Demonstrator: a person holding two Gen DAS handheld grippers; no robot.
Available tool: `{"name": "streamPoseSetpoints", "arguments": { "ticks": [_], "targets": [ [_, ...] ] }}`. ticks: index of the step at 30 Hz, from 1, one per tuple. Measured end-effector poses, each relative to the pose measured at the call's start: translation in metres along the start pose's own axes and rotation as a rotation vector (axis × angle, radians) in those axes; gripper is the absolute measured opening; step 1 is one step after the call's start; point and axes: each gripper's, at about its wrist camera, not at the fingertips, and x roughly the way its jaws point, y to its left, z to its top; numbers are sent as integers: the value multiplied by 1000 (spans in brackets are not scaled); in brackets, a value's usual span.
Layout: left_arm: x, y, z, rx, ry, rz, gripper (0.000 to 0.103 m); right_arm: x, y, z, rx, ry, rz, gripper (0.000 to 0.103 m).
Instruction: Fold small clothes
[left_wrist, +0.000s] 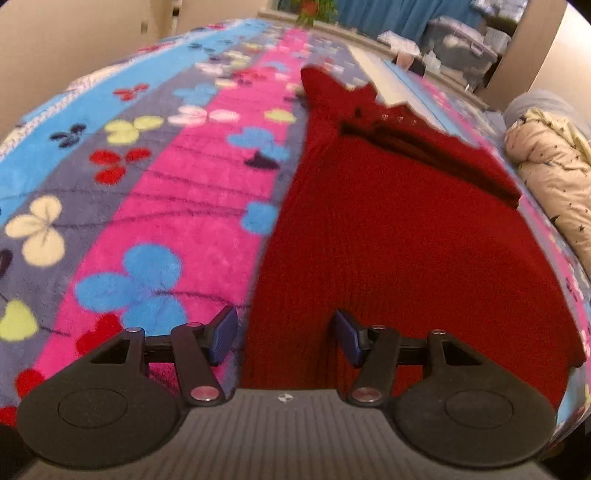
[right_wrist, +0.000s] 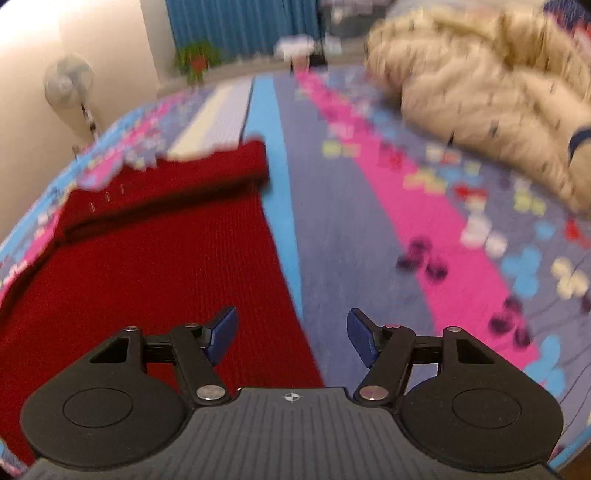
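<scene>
While the red knit sweater lies flat on the flowered blanket with only its sleeves folded across its top, you hold both left gripper and right gripper jaws wide and empty over its near corners, so the body fold remains.

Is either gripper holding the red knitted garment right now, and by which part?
Neither. The left gripper and right gripper are both open, nothing between their pads, above the red knitted garment.

A dark red knitted sweater lies flat on the blanket, one sleeve folded across.
</scene>
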Motion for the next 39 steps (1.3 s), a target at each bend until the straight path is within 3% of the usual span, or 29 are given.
{"name": "streamPoseSetpoints", "arguments": {
  "ticks": [4,7,12,16,23,26,27,28,34,36,39],
  "targets": [
    [-1,-4,-1,36,-6,1,68,35,-3,-8,6,153,-39,68],
    [-2,-4,-1,40,-5,-2,66,50,-5,-15,-2,215,-82,70],
    [-5,-7,-2,50,-15,-47,27,49,-9,-18,21,220,-60,70],
    [-11,-6,-4,30,-20,-65,25,44,-11,-19,45,228,-12,53],
    [-10,11,-8,-112,47,-110,28,40,-9,-24,26,251,34,42],
    [-14,14,-11,-135,61,-122,27,40,-13,-23,54,260,40,26],
    [-15,13,-12,-131,59,-120,25,39,-13,-23,56,259,39,13],
    [-16,12,-12,-124,51,-118,11,38,-13,-23,55,251,37,11],
    [-52,8,-12,-109,-133,-167,11,-6,-33,-7,167,24,99,7],
    [-44,8,-12,-113,-76,-137,12,-5,-38,-8,195,46,99,7],
    [-19,13,-15,-171,63,-102,14,19,-36,-16,175,182,60,8]
  ]
}}
